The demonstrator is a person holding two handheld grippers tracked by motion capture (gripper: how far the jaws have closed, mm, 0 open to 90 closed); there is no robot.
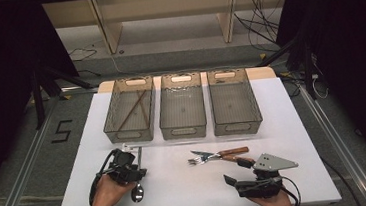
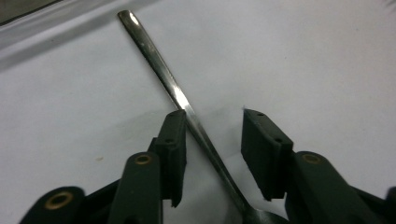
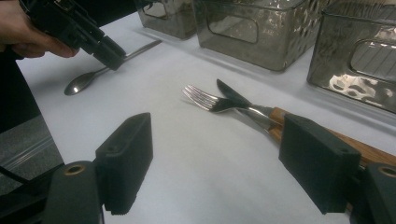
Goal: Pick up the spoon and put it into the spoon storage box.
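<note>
Sorting cutlery at the desk (image 1: 178, 188). The left tongs (image 2: 215, 140) point down over a spoon (image 2: 187, 105) lying flat on the white surface; its handle runs up between the two jaws, touching or nearly touching one pad while the other stands clear, so the tongs are part-closed around the handle but not yet pinching it. The placement across the narrow handle, rather than the bowl just behind the jaws, suggests a grip chosen where the metal is slim enough to clamp and lift. In the high view the same spoon (image 1: 137, 191) lies beneath the left tongs (image 1: 126, 160). The right tongs (image 3: 215, 163) are spread wide and hold nothing; ahead of them lie a fork (image 3: 210, 100) and a knife (image 3: 233, 95), crossed, their wooden handles passing just beside one jaw, probably the next pieces to be taken. Beyond both tongs stand three bins (image 1: 181, 105) in a row; the one ahead of the left tongs holds chopsticks (image 1: 136, 107), which implies one kind of utensil per bin.
</note>
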